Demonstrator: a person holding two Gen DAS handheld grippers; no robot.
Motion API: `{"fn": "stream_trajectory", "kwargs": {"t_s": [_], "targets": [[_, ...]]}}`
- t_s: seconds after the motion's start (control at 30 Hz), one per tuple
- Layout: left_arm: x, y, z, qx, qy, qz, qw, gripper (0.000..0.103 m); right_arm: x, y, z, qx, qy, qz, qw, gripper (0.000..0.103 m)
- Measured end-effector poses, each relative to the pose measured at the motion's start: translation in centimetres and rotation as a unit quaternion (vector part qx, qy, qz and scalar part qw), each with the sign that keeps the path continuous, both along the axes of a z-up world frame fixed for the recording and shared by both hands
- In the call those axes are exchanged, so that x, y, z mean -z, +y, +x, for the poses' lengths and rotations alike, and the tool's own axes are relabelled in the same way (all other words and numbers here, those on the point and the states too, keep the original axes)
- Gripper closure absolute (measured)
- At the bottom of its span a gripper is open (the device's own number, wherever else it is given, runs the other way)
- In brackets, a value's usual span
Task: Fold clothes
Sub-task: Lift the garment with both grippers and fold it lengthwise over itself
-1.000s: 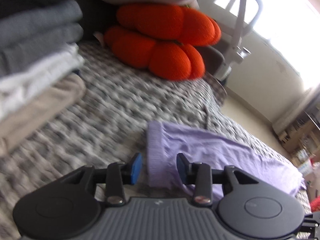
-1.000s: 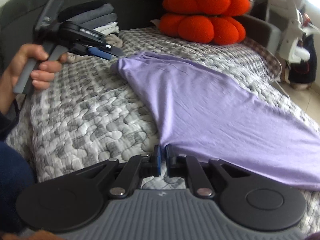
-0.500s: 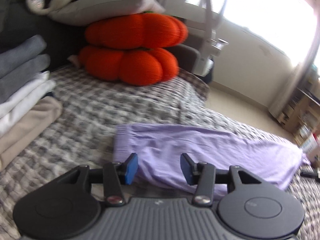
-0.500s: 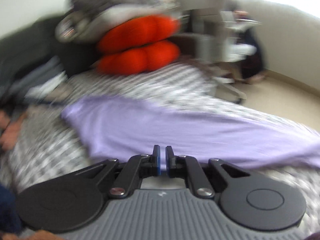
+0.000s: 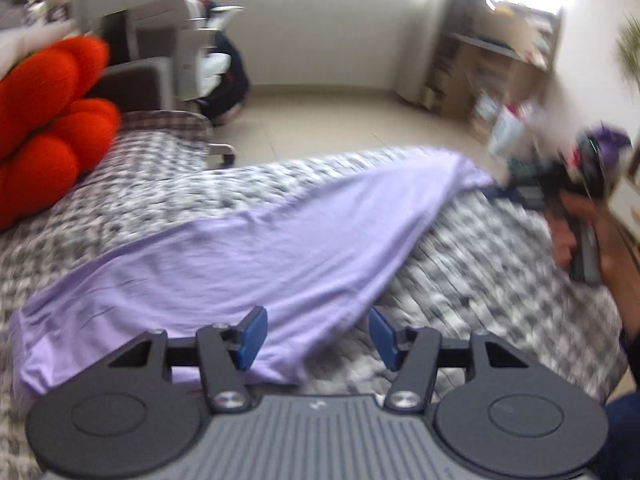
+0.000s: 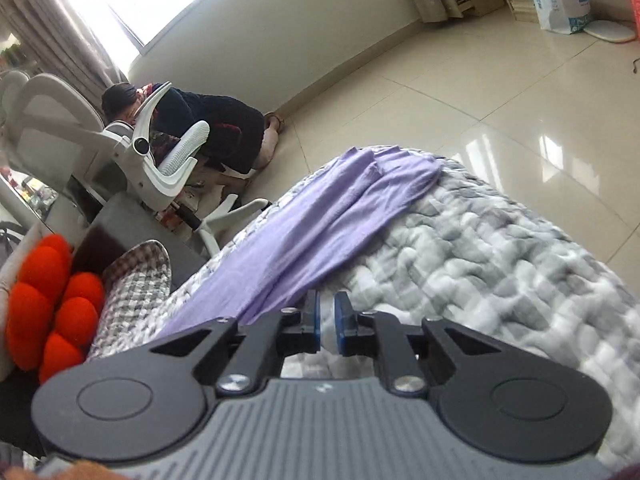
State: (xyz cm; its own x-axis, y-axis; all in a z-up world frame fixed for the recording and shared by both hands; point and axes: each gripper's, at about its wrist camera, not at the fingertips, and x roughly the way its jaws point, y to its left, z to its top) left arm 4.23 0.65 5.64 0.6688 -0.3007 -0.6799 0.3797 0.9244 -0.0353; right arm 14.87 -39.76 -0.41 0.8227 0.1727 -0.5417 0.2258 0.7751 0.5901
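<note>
The left tool (image 5: 316, 336) tilts down over the near edge of the long lilac knit garment (image 5: 248, 256), jaws opening with nothing pinched; the right tool (image 6: 327, 322) is opening too, its pads slightly apart beside the cloth. A second ago the left jaws were narrower at the hem. The garment lies stretched across the grey quilted bed (image 6: 500, 264), its far end reaching the bed's edge, bare quilt beside it.

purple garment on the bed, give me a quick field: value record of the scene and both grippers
garment: purple garment, spread long across the bed
surface: grey patterned quilt
left gripper: left gripper, jaws opening, garment edge lies between them, pads not pressing
right gripper: right gripper, jaws opening, narrow gap, nothing clamped
nearby: orange cushion at the bed's far end; white office chair on the floor
fold: not yet made
</note>
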Motion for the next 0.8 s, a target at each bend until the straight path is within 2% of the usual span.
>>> {"fn": "stream_trajectory", "kwargs": {"t_s": [0.07, 0.1, 0.13, 0.2, 0.23, 0.27, 0.3, 0.33, 0.37, 0.4, 0.43, 0.5, 0.73, 0.8], "targets": [[0.7, -1.4, -0.4, 0.014, -0.002, 0.037, 0.9992, 0.044, 0.4, -0.2, 0.7, -0.003, -0.002, 0.018, 1.000, 0.089], [1.1, -2.1, -0.5, 0.021, -0.003, 0.056, 0.9982, 0.041, 0.3, -0.4, 0.7, -0.004, -0.007, 0.028, 1.000, 0.085], [1.5, -2.6, -0.7, 0.027, -0.003, 0.070, 0.9972, 0.041, 0.3, -0.6, 0.8, -0.005, -0.012, 0.037, 0.999, 0.074], [2.3, -2.4, -0.5, 0.028, 0.010, 0.071, 0.9970, 0.041, 0.0, -0.8, 0.9, -0.010, -0.020, 0.049, 0.999, 0.056], [2.8, -2.3, -0.6, 0.029, 0.011, 0.075, 0.9967, 0.041, -0.2, -0.7, 1.0, -0.014, -0.023, 0.048, 0.999, 0.055], [3.4, -2.2, -0.6, 0.030, 0.011, 0.081, 0.9962, 0.041, -0.4, -0.4, 1.1, -0.014, -0.020, 0.027, 0.999, 0.055], [4.0, -2.1, -0.5, 0.027, 0.005, 0.095, 0.9951, 0.042, -0.5, 0.0, 1.2, -0.014, -0.017, 0.006, 1.000, 0.063], [4.5, -2.0, -0.4, 0.019, -0.001, 0.106, 0.9942, 0.042, -0.6, 0.3, 1.3, -0.014, -0.013, -0.015, 1.000, 0.082], [4.4, -1.7, -0.2, 0.010, -0.006, 0.102, 0.9947, 0.050, -0.4, 0.5, 1.4, -0.007, -0.005, -0.034, 0.999, 0.093], [4.4, -1.4, -0.1, 0.000, -0.011, 0.098, 0.9951, 0.065, -0.1, 0.4, 1.3, -0.004, -0.006, -0.034, 0.999, 0.098], [4.3, -1.1, 0.0, -0.009, -0.016, 0.095, 0.9953, 0.071, 0.1, 0.2, 1.2, -0.002, -0.006, -0.032, 0.999, 0.100], [3.9, -0.5, 0.4, -0.027, -0.019, 0.084, 0.9959, 0.094, 0.2, -0.3, 1.1, 0.000, -0.008, -0.025, 1.000, 0.101], [1.9, 1.8, 1.1, -0.069, -0.033, 0.004, 0.9971, 0.097, -1.6, -0.4, 2.0, -0.013, -0.018, -0.054, 0.998, 0.101], [1.5, 2.2, 1.1, -0.078, -0.036, -0.006, 0.9963, 0.097, -2.0, -0.4, 2.1, -0.014, -0.019, -0.066, 0.998, 0.103]]}}
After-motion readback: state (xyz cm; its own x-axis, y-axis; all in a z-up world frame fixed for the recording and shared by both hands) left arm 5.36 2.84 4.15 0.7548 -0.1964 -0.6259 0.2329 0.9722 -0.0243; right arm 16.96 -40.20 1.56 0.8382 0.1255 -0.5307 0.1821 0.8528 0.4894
